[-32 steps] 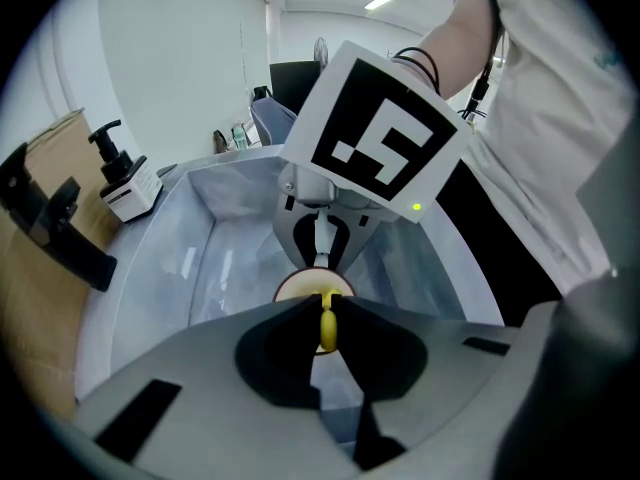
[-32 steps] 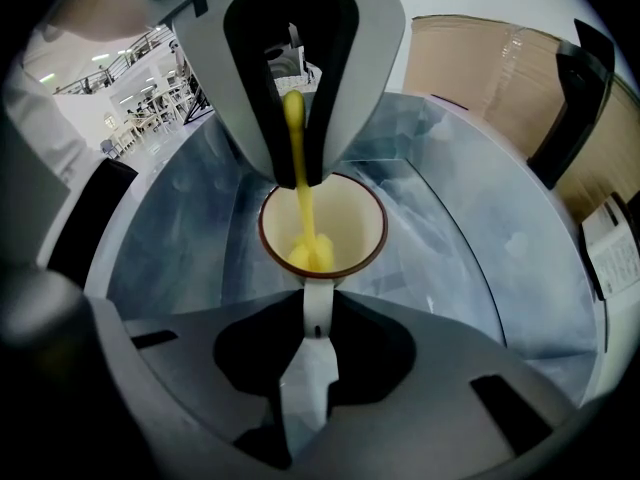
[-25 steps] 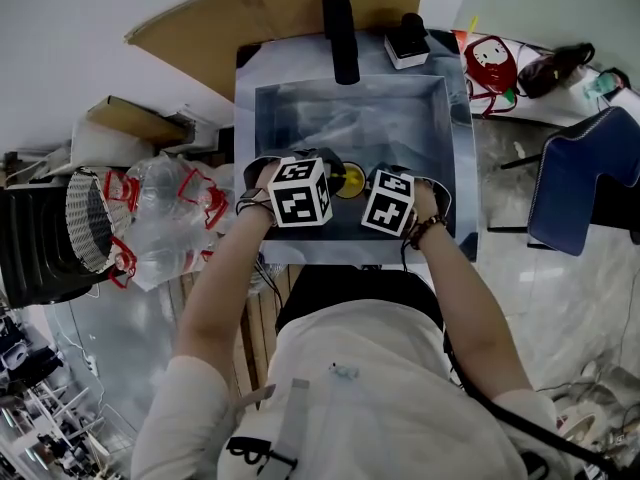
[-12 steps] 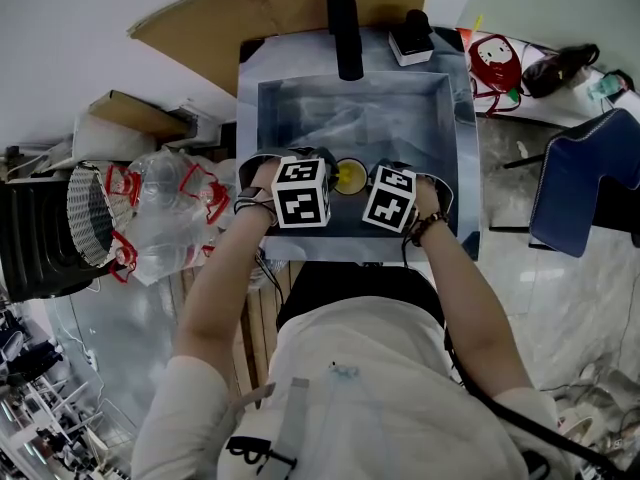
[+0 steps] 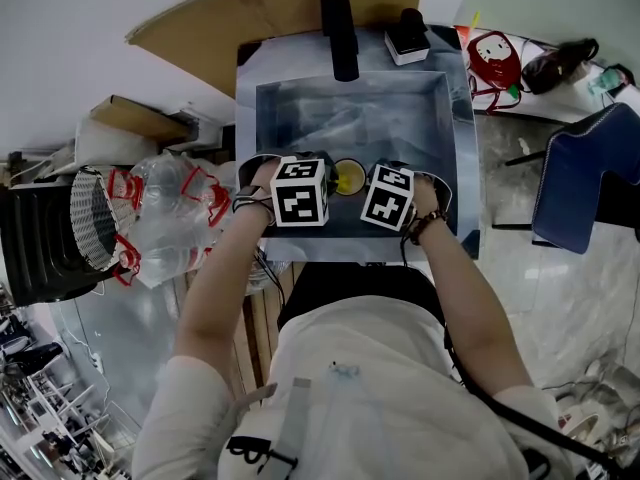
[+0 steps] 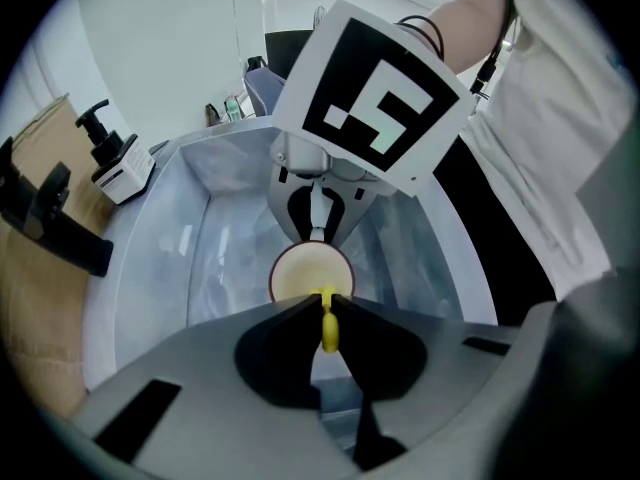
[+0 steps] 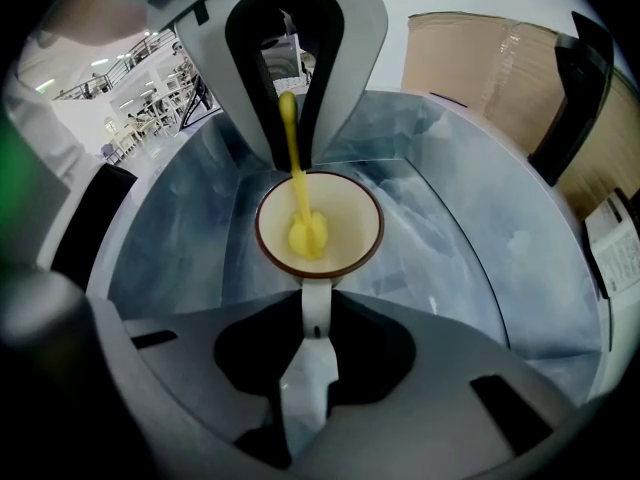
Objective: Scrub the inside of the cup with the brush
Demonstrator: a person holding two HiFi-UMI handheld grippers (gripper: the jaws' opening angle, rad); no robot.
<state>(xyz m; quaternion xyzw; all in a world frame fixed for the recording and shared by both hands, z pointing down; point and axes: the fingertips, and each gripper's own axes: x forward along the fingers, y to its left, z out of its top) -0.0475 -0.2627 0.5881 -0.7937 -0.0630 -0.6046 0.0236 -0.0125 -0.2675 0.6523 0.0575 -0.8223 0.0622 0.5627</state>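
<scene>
Two tools meet low inside a grey sink [image 5: 405, 103], near its front wall. The right tool [image 7: 316, 306] is clamped on the white handle of the cup [image 7: 350, 218], which opens upward, cream inside with a dark rim; whether its base touches the sink floor cannot be told. The left tool [image 6: 322, 306] is clenched on the thin handle of the yellow brush [image 7: 305, 233], whose rounded head sits down inside the cup against its bottom while the handle rises steeply out over the rim. From the head view the two marker cubes cover both sets of jaws and most of the cup, leaving only a yellow sliver between them. Nothing else lies in the sink around the cup. A black tap [image 5: 340, 33] reaches over the back edge, well apart from the cup, with a soap dispenser [image 5: 408, 38] just beside it on the counter and a sheet of cardboard [image 5: 250, 13] behind. Left of the sink lies a heap of clear plastic bottles [image 5: 165, 218] with red handles, next to a dark mesh-sided container [image 5: 60, 238]. To the right stand a red-and-white bag [image 5: 490, 63] and a blue chair [image 5: 580, 178]
</scene>
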